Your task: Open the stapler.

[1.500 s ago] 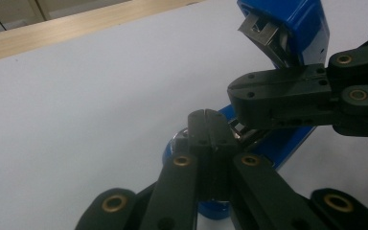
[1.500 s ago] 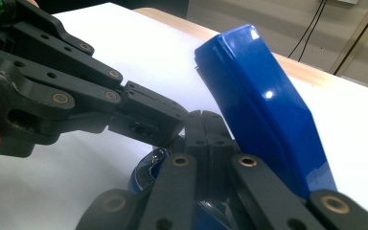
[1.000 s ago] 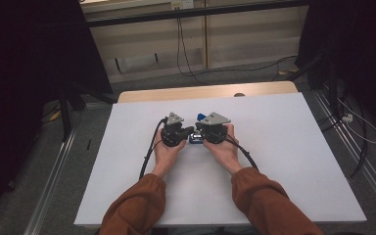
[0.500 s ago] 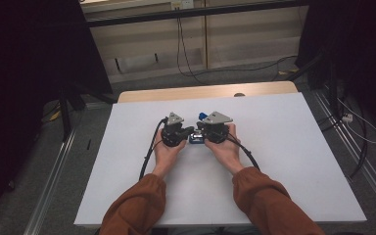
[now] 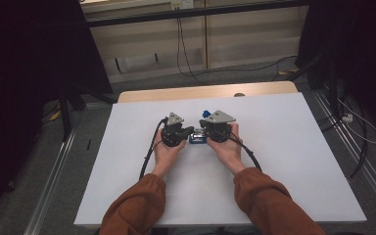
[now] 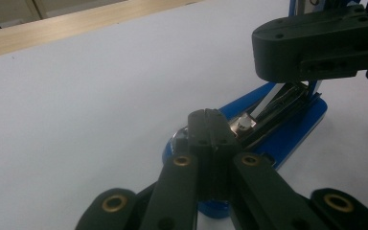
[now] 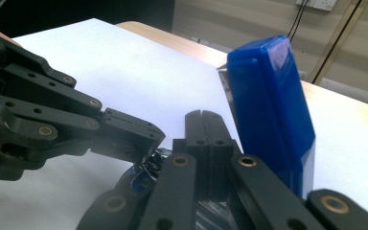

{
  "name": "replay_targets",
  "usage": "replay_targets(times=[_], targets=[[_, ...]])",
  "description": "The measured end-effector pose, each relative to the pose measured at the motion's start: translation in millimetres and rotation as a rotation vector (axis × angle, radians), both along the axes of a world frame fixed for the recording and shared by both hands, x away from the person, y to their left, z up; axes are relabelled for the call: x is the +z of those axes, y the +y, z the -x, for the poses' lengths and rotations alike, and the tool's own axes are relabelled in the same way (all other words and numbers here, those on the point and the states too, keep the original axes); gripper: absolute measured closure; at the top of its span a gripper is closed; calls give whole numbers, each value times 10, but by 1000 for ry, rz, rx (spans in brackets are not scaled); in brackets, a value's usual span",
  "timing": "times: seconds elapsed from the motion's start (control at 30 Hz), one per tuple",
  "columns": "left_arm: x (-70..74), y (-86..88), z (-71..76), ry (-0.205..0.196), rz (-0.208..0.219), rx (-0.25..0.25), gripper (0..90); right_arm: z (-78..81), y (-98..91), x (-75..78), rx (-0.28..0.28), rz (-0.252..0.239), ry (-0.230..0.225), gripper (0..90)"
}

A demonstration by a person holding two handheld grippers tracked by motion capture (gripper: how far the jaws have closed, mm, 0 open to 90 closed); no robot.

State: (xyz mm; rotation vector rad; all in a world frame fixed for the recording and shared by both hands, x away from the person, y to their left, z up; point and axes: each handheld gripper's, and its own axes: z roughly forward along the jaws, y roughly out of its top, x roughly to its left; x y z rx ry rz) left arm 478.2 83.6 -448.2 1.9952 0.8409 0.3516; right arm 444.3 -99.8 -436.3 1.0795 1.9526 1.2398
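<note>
We've got a blue stapler [image 5: 196,138] flat on the white worktop [image 5: 284,147], sitting directly between the left tool [image 5: 192,131] and the right tool [image 5: 201,133]. It's hinged open: blue base [image 6: 287,136] lies flat just past the left tool's tips, metal staple channel [image 6: 278,108] exposed and angled upward. Blue top cover [image 7: 268,110] stands tilted up, just right of the right tool's tips.

In the high view the small blue plastic stapler [image 5: 197,138] lies mostly hidden between the left hand-held gripper [image 5: 188,133] and the right hand-held gripper [image 5: 204,134], too small to make out. In the left gripper view, closed black jaws cover its near end; its raised blue lid [image 7: 268,110] hides the white counter [image 7: 110,62] behind.
</note>
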Motion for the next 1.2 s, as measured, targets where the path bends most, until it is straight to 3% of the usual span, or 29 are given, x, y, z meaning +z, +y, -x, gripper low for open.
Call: replay_targets(times=[0.07, 0.4, 1.2], targets=[[-8, 11, -7, 3, 14, -4, 900, 2, -2, 2, 0, 3, -1, 900], [-4, 4, -1, -6, 1, -7, 900, 8, -87, 37, -22, 6, -21, 900], [-6, 3, 7, -9, -1, -4, 900, 40, -221, 70, -41, -19, -10, 900]])
